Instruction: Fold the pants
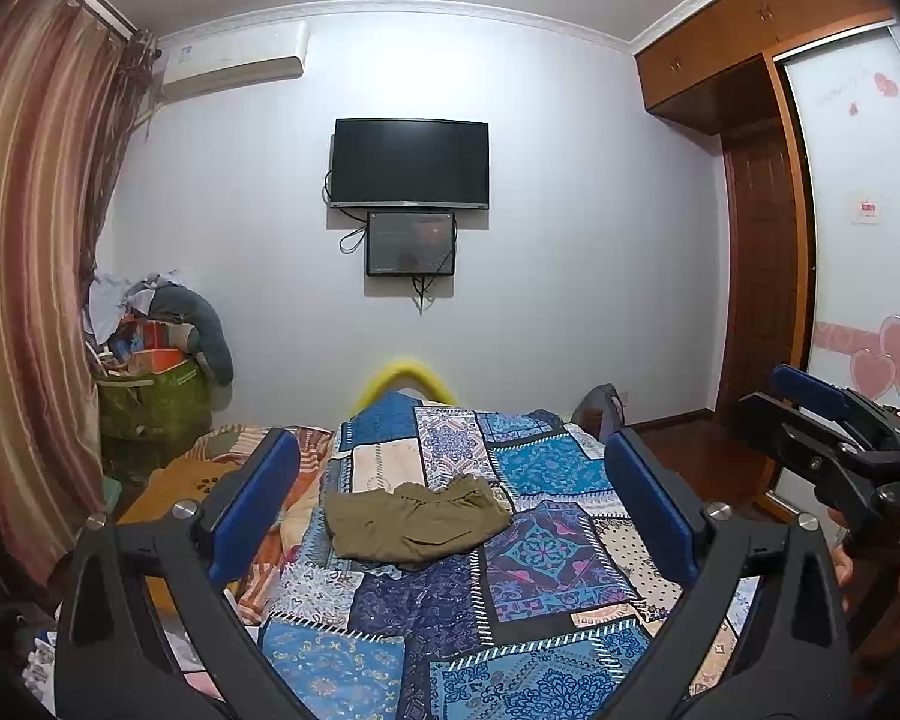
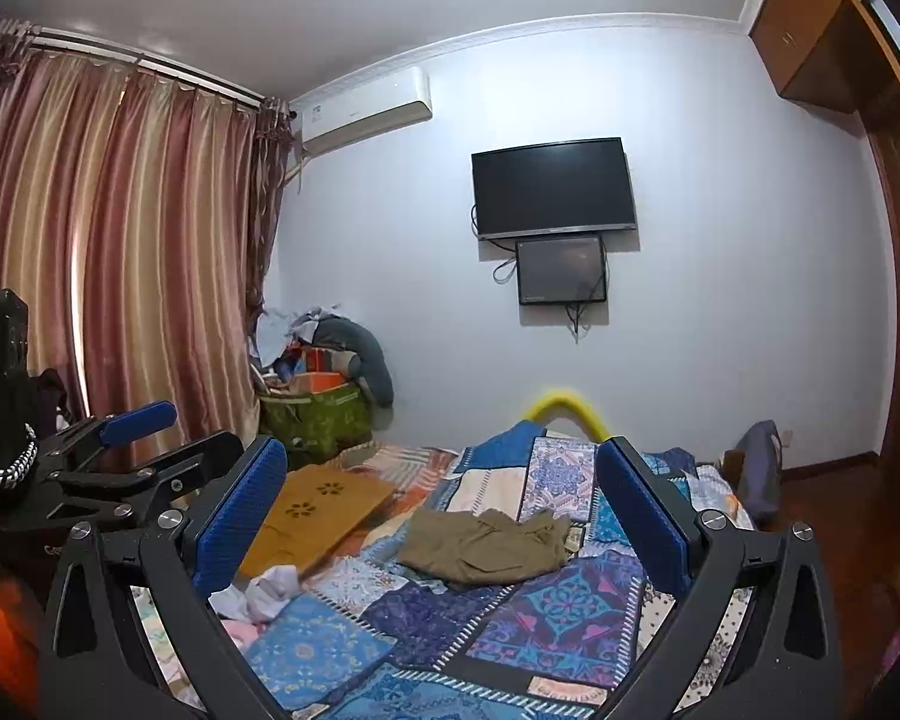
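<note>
While pants point(image 1: 417, 517) lie crumpled, both tongs point(image 1: 450, 492) hover (agape).

Both cameras sit above the near end of the bed point(image 1: 510, 600), well back from the far wall, and face the television point(image 1: 409, 162) mounted on it. The left wrist view looks almost straight at the television, which sits centred. The right wrist view is angled leftward, placing the television point(image 2: 553, 187) right of centre and the curtain point(image 2: 120, 240) broadly in frame. Both views share the bed point(image 2: 510, 630), the television, the air conditioner point(image 1: 234, 60) and the pants point(image 1: 414, 519).
</note>
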